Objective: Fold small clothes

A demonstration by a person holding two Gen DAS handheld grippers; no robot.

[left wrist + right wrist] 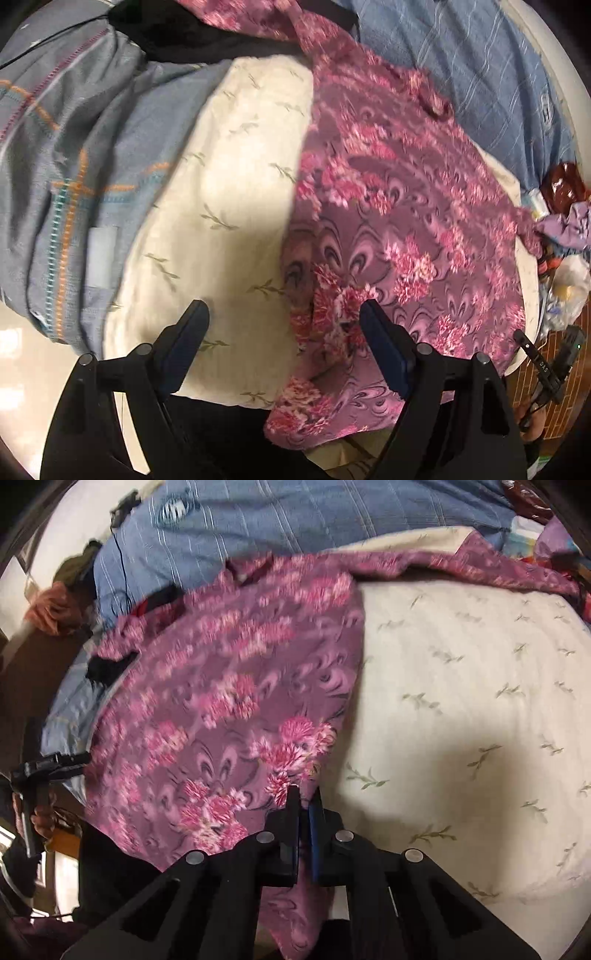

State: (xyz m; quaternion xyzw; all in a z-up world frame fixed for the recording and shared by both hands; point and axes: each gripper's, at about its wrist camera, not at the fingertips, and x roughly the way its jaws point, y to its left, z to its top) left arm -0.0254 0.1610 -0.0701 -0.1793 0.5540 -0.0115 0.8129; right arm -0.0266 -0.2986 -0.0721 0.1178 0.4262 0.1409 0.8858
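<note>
Floral garment (221, 709): near edge pinched in right gripper (304, 801); left gripper (284, 314) open, straddling its opposite edge.

**Around the bed**

Cream leaf-print sheet (480, 686) across the bed. Blue striped quilt (280, 520) bunched behind. Grey blanket with orange and teal stitching (74, 155) at left. Crumpled plastic bags (569, 273) near brick-pattern floor (561, 369).
</note>
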